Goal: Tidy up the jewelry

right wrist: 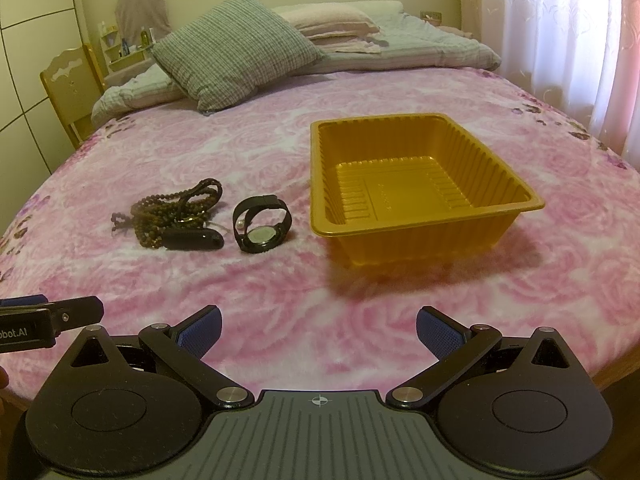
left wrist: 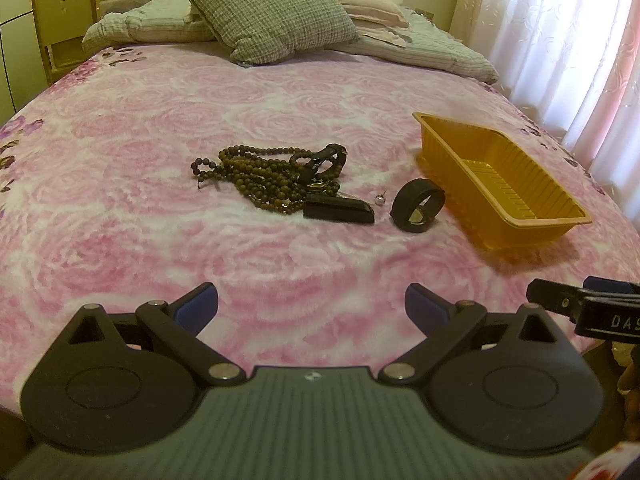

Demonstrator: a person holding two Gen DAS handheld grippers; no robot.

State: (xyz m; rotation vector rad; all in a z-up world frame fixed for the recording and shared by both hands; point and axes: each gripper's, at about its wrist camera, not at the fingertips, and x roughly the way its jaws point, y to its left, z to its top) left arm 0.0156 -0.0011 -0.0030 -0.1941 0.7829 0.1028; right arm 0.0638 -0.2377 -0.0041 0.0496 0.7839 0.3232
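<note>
Jewelry sits mid-bed on the pink rose-pattern blanket (left wrist: 160, 208), nothing in the tray. Main pile is a tangle of brown bead strands (left wrist: 256, 172), spread wider than deep in the left wrist view, long axis roughly left-right, loose tail of beads trailing off its left end. A black strap (left wrist: 320, 162) loops over the right side of the pile. Black oblong case (left wrist: 339, 210) lies touching the near-right edge of the beads, long axis also left-right, tapered end pointing right in the right wrist view. Small pearl stud (left wrist: 379, 199) just right of it, between case and watch. Black watch (right wrist: 262, 224) stands on edge with band closed in a loop, dial low, facing the right camera.

Gold ribbed plastic tray (right wrist: 516, 205) is right of the watch, near but apart, upright, long axis running away from the cameras.

Left gripper (left wrist: 311, 306) and right gripper (right wrist: 318, 330) both hover at the near edge of the bed, jaws spread wide, nothing held.

Text: right gripper body reads "DAS" (cut off) in the left view; left gripper reads "obot.AI" (cut off) in the right view.

Grey checked cushion (left wrist: 268, 8) at the headboard end, curtains (right wrist: 560, 32) to the right.
</note>
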